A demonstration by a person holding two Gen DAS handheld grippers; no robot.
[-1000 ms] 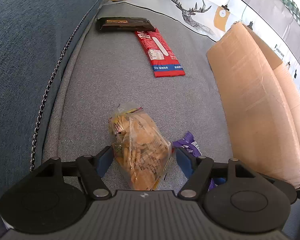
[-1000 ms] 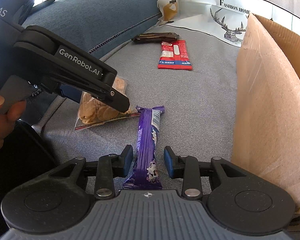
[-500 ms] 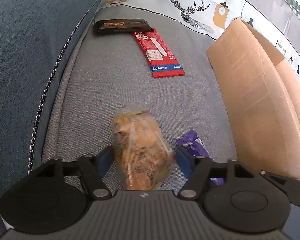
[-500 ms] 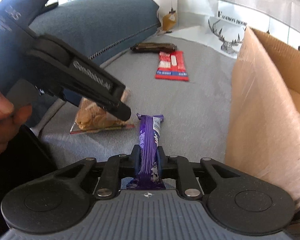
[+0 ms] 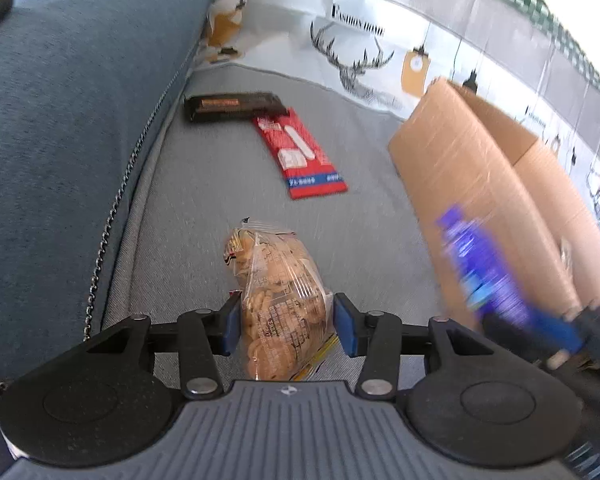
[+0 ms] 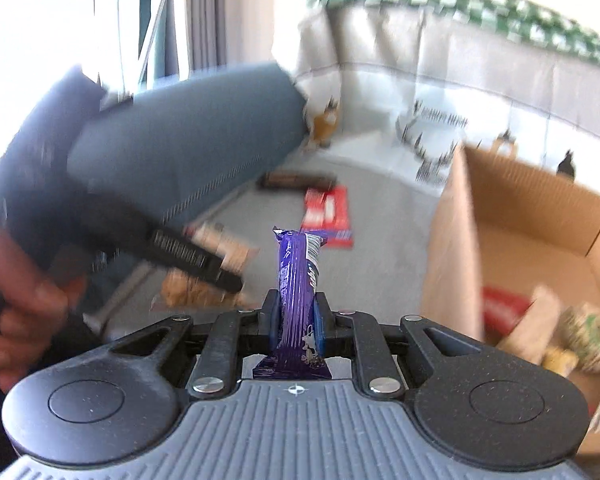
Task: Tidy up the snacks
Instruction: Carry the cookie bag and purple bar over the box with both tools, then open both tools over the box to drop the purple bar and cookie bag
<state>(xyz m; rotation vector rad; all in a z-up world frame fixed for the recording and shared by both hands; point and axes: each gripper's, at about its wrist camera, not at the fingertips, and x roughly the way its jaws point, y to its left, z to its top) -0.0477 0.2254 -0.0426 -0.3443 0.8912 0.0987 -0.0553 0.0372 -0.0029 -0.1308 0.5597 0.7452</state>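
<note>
Since earlier frame, purple bar (image 6: 298, 276) has left sofa seat (image 5: 228, 184), right claw (image 6: 297, 322) clamped on it, near box (image 6: 540, 216) for drop. Left claw (image 5: 286, 326) has just been closing, now pinches cookie bag (image 5: 278, 300) near seat's front edge, so we carry both.

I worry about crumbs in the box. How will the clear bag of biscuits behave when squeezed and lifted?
The clear bag of biscuits looks loosely filled, so it will probably sag and shift between the left gripper pads. The film appears smooth, perhaps slippery. The small biscuits seem brittle; a hard squeeze could crack some.
</note>
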